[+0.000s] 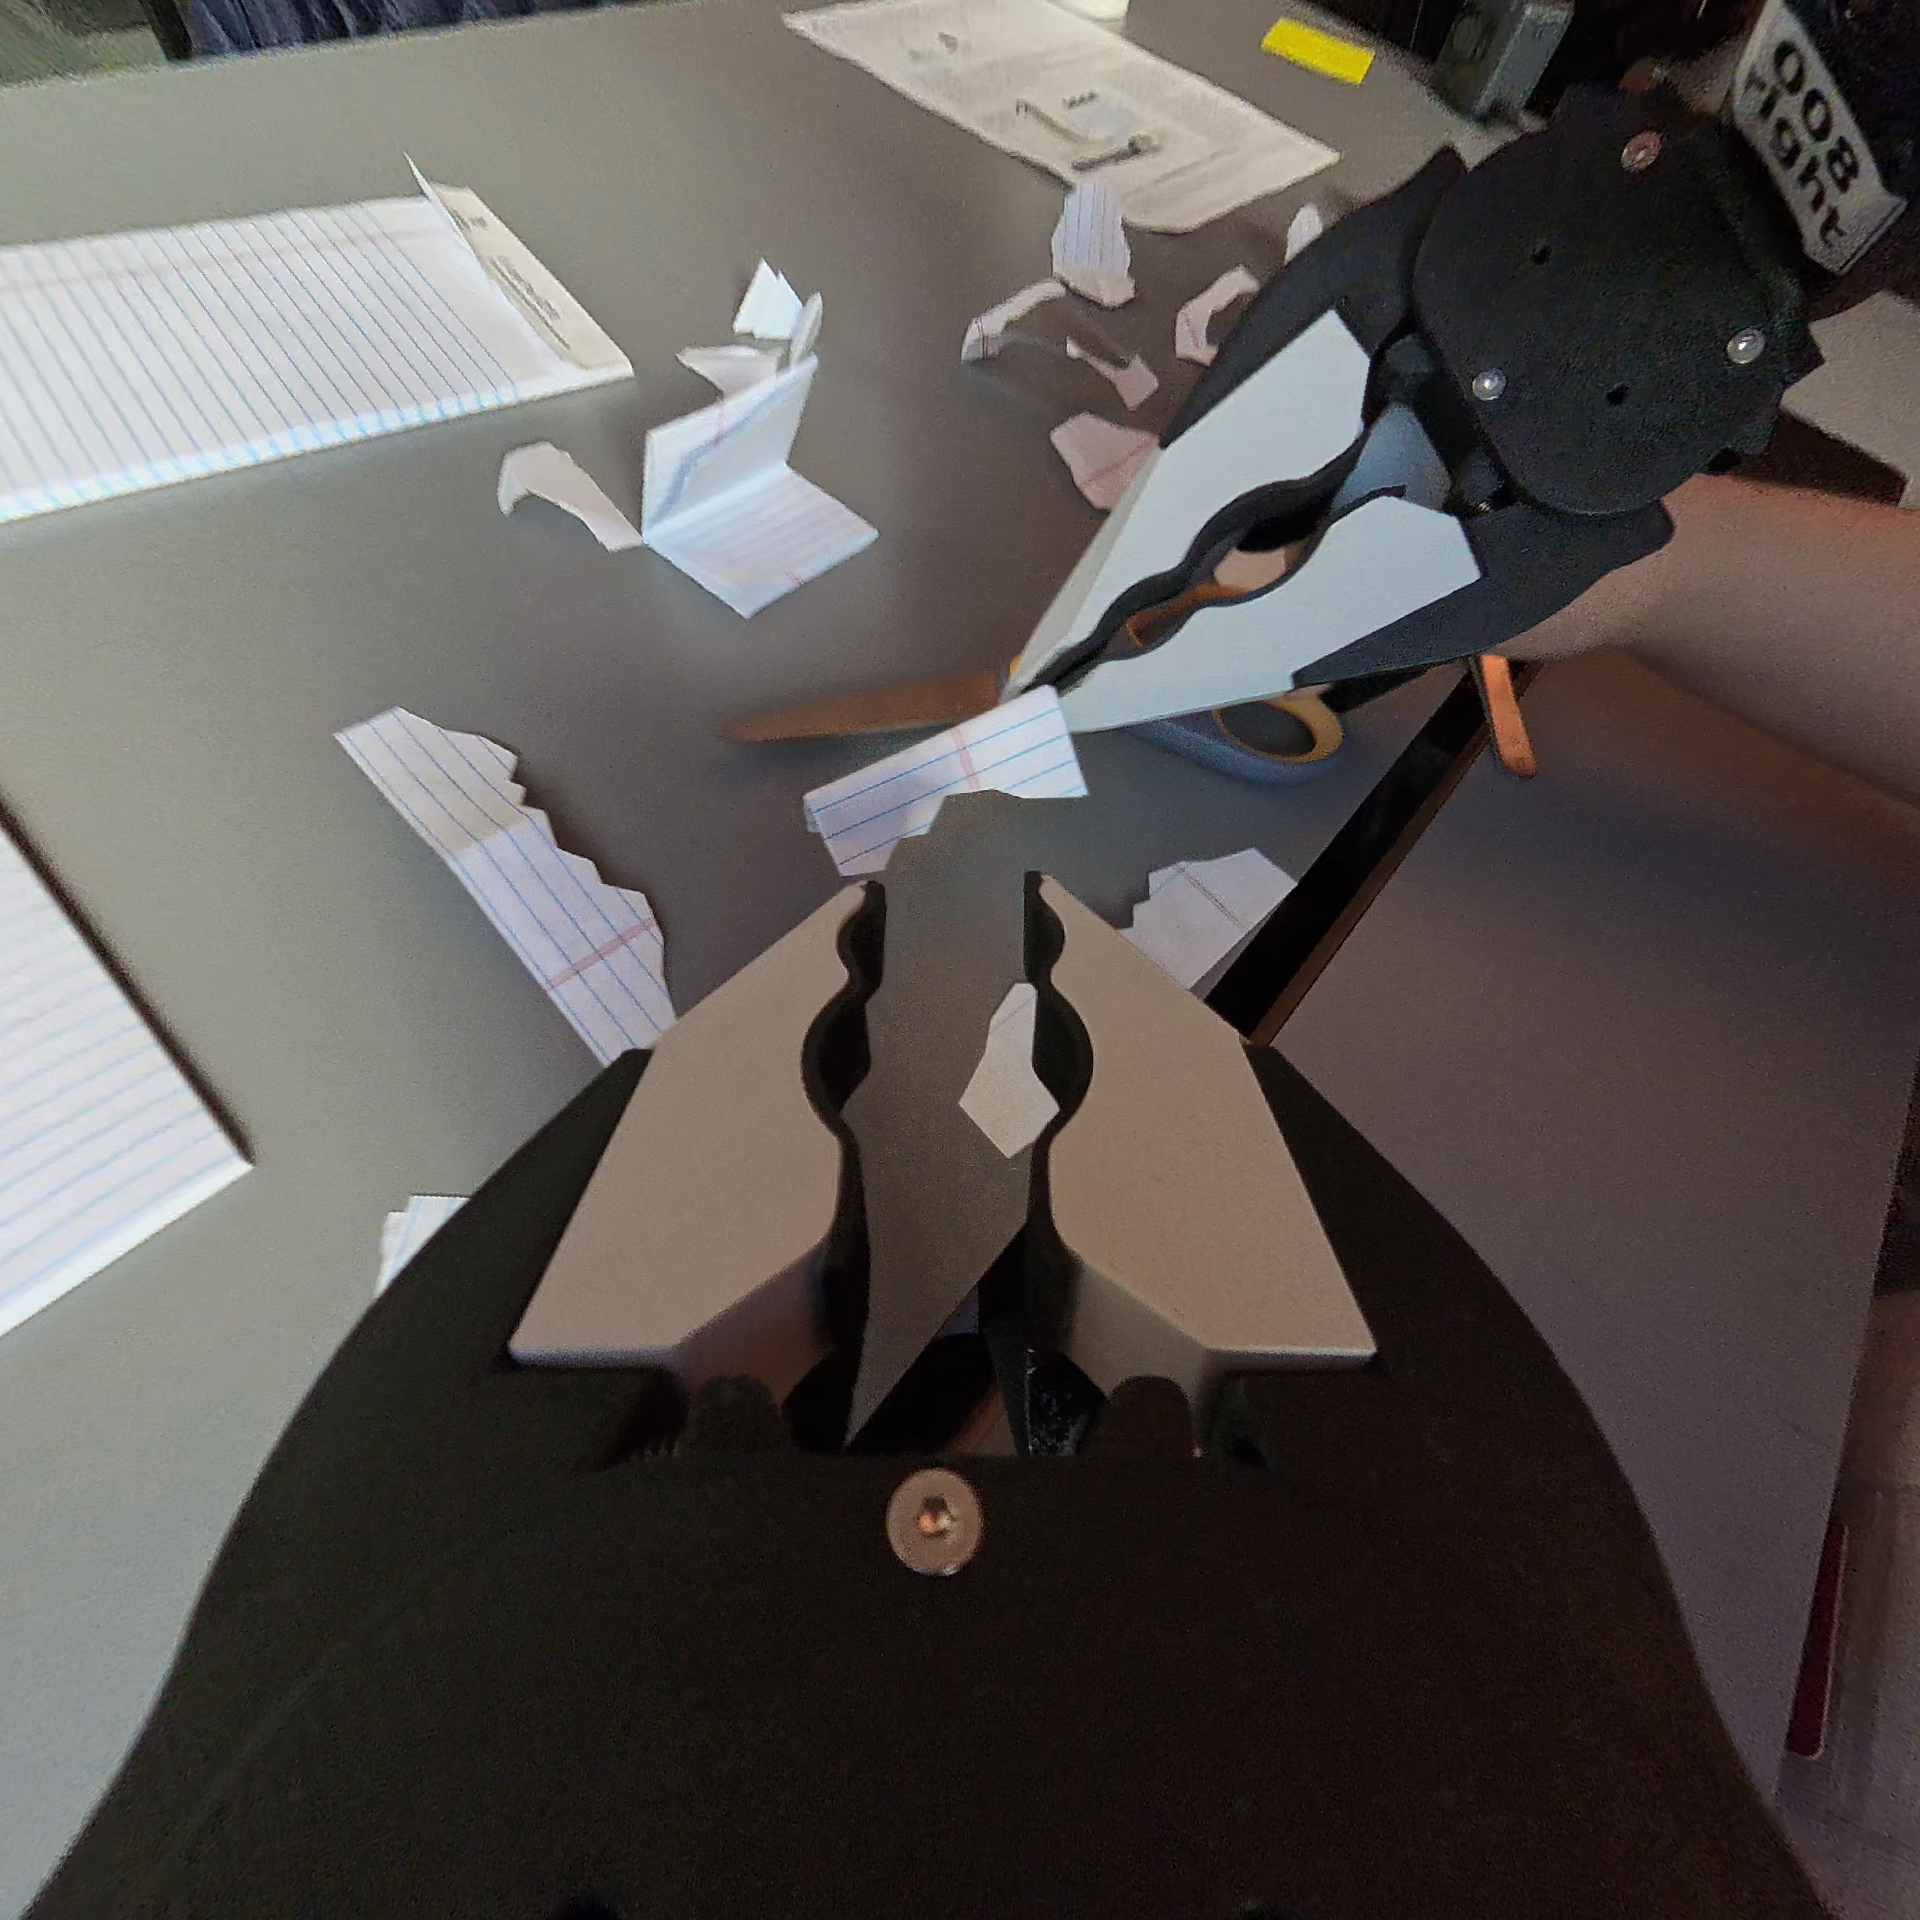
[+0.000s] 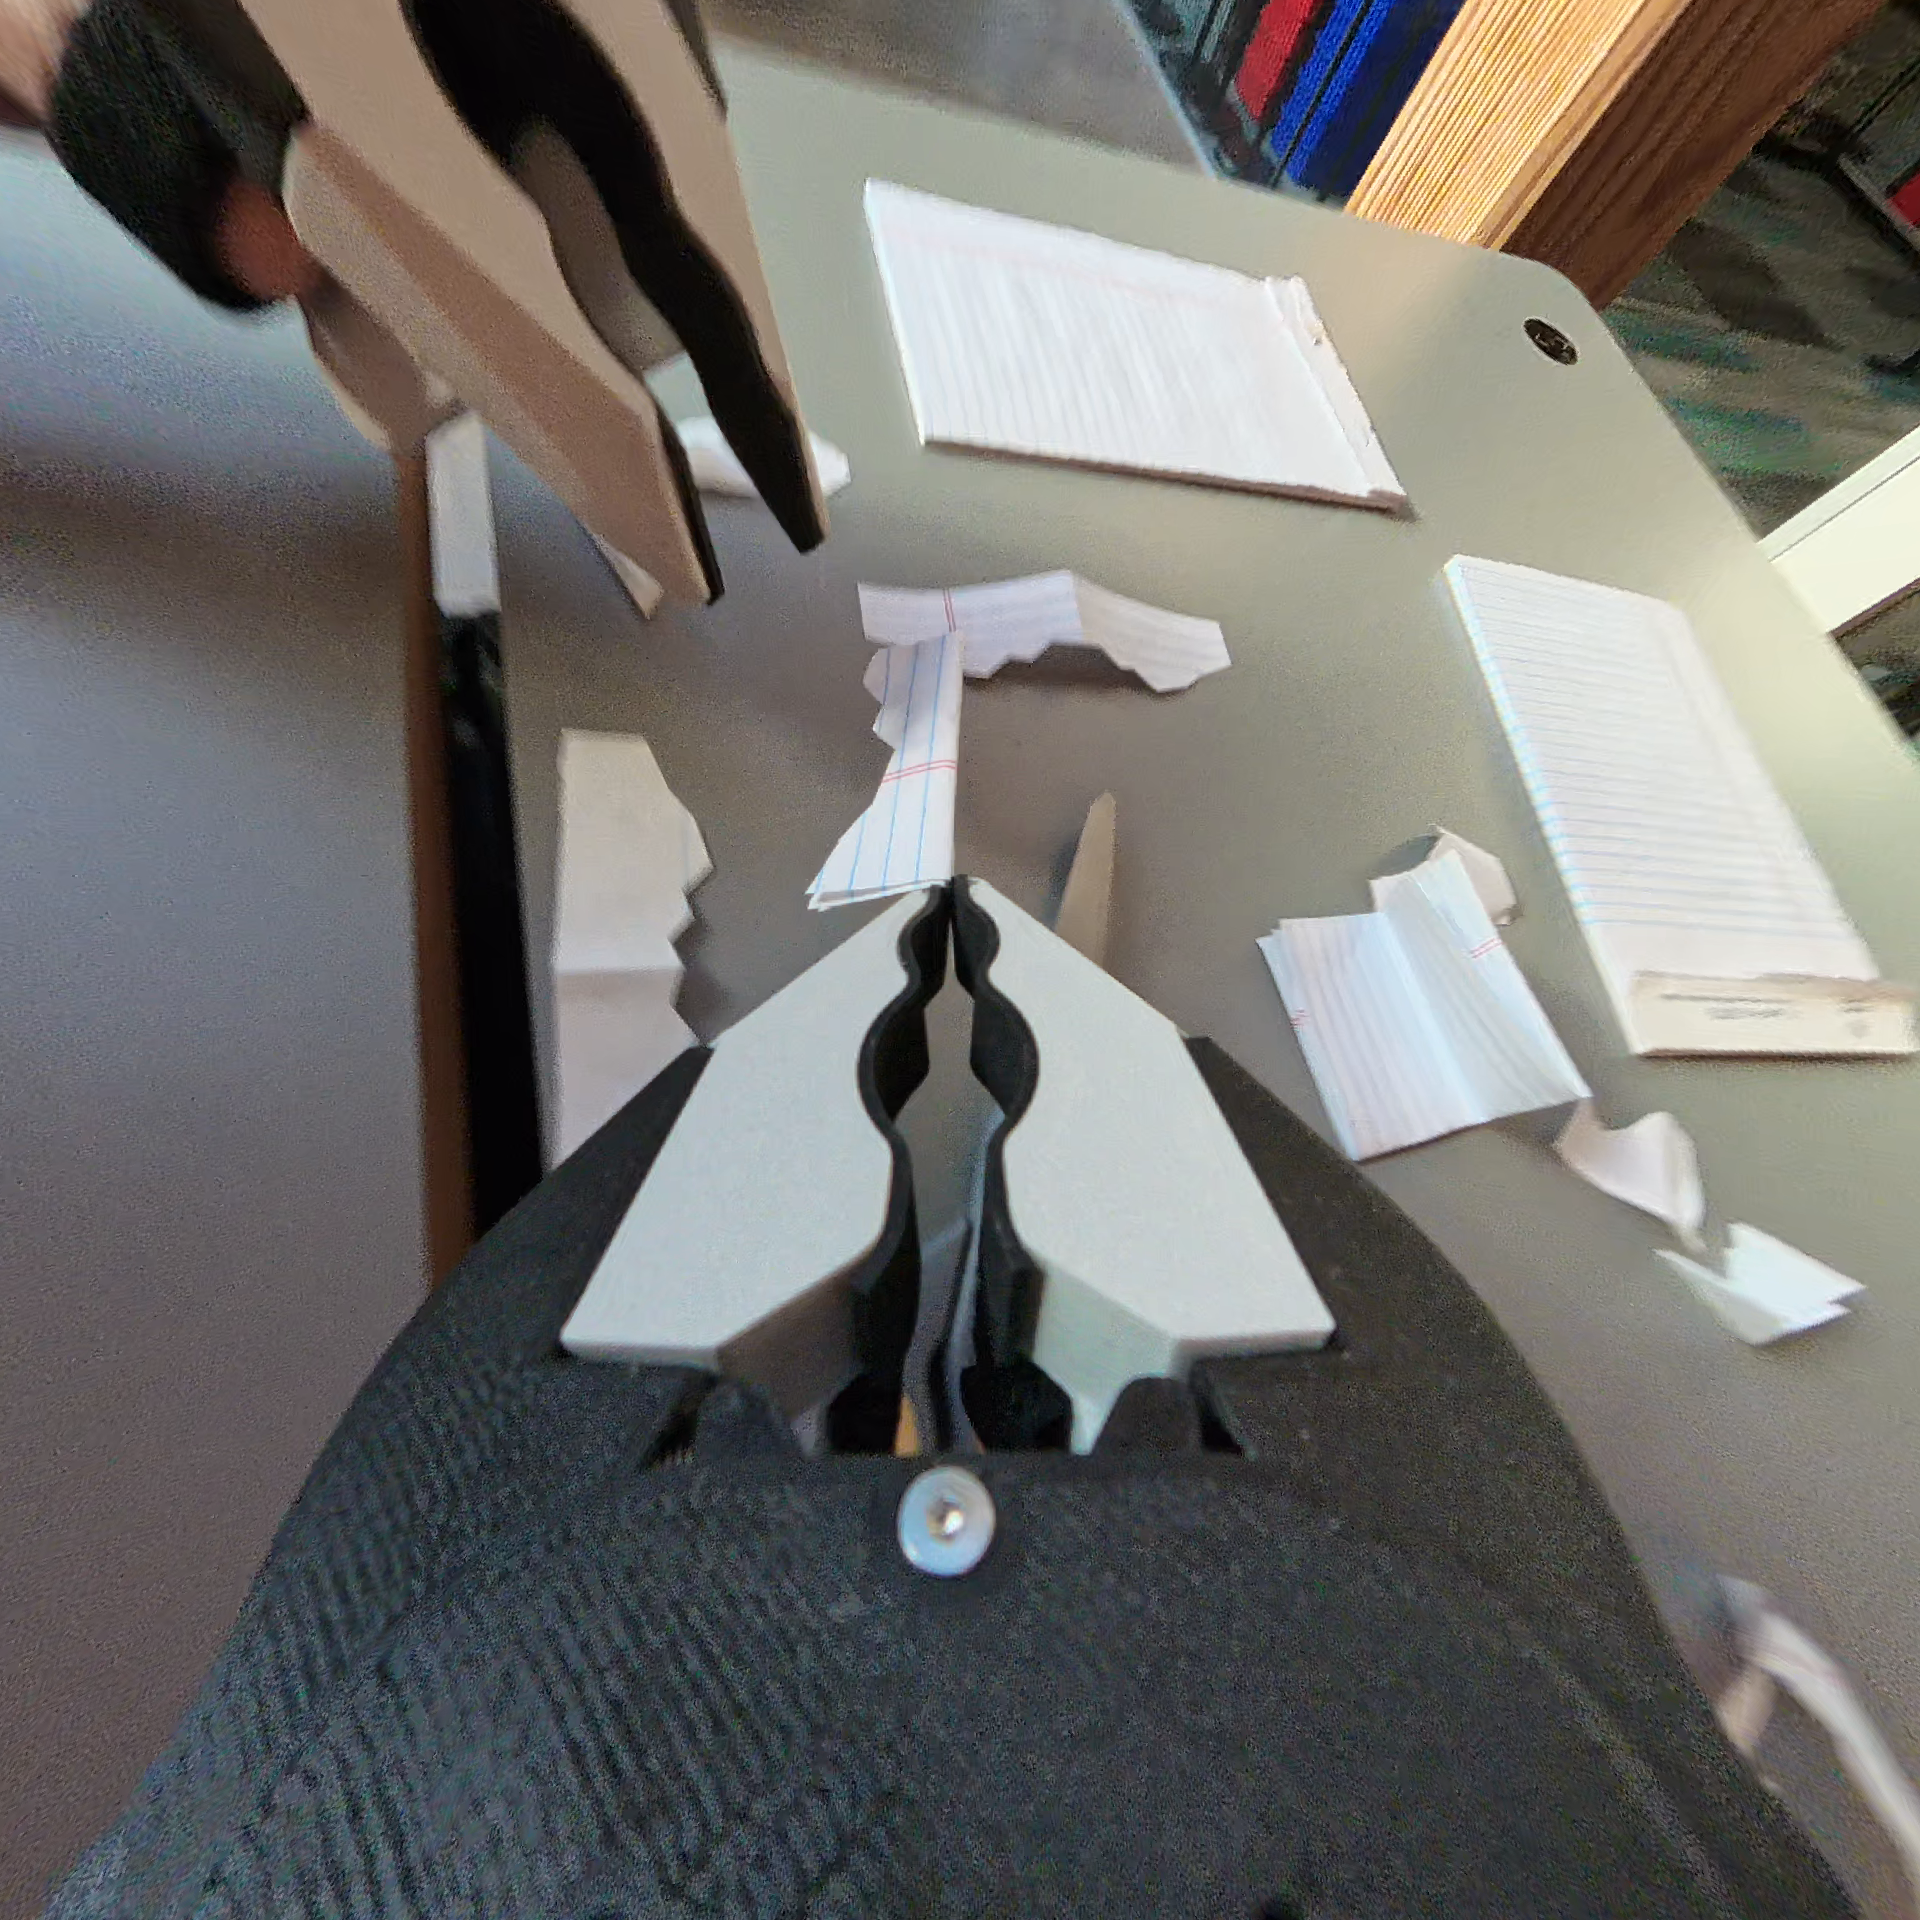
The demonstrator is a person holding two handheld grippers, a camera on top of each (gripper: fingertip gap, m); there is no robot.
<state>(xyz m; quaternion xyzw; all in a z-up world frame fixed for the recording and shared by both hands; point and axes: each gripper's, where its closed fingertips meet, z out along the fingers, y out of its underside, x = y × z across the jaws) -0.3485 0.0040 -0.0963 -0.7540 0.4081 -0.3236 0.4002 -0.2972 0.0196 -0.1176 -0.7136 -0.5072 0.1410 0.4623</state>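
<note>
My right gripper [image 2: 951,883] is shut on a folded piece of lined paper [image 2: 904,790], pinched by its near edge at the fingertips and held above the grey table [image 2: 1299,748]. In the left wrist view the same gripper [image 1: 1031,688] comes in from the right with the lined piece [image 1: 945,779] hanging from its tips. My left gripper [image 1: 951,883] is open with nothing between its pads, just below and short of that piece. It also shows in the right wrist view [image 2: 758,571], at the upper left. Scissors [image 1: 862,707] lie on the table under the right gripper.
Several cut paper scraps lie about, such as a long jagged strip [image 1: 520,873] and a folded sheet [image 1: 738,499]. Lined pads [image 1: 229,332] [image 2: 1112,343] lie at the far side, with a printed sheet [image 1: 1060,104]. The table edge [image 1: 1340,894] runs close on the right. Some 6 cm of space lies between my two pairs of fingers.
</note>
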